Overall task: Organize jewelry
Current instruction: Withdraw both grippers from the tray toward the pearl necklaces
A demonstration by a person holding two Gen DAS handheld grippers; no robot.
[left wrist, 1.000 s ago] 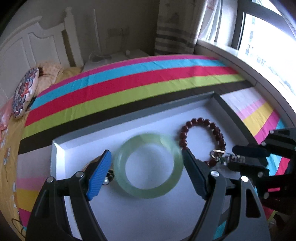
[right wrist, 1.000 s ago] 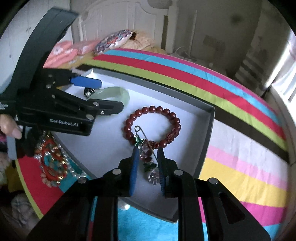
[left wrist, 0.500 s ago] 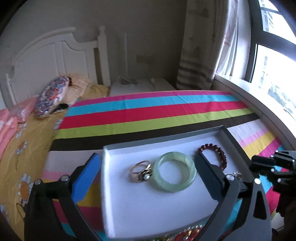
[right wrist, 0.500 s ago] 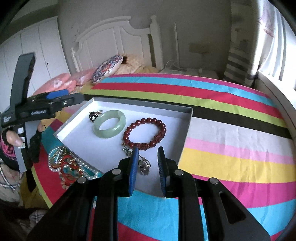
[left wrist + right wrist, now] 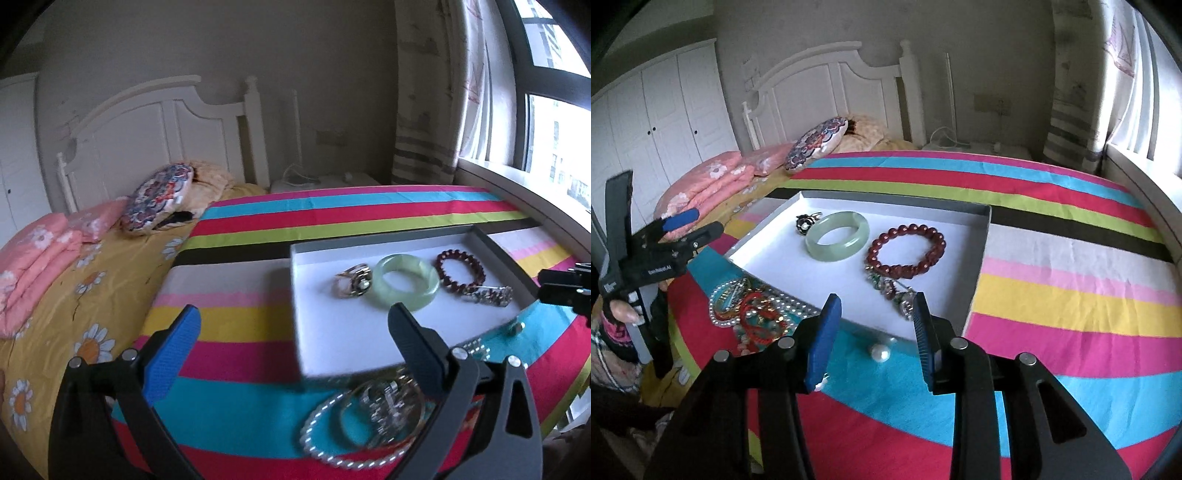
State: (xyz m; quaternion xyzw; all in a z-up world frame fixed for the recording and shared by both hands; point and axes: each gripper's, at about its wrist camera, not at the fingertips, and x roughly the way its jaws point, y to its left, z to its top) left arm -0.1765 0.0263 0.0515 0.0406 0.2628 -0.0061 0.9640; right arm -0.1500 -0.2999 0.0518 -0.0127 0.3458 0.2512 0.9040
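Jade-green bangle [image 5: 837, 236] (smooth, perhaps glassy) beside round-beaded bracelet [image 5: 907, 251] in tray [image 5: 983, 236].

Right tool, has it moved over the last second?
Yes. The right tool backed away from the white tray, opened, and left the brooch beside the red bead bracelet.

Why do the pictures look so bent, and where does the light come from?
Both views are fisheye: the bed stripes bow and the corners go black. Left wrist view: daylight from the window at right blows out white; the tray near edge is blurred. Right wrist view: the bangle looks sharp.
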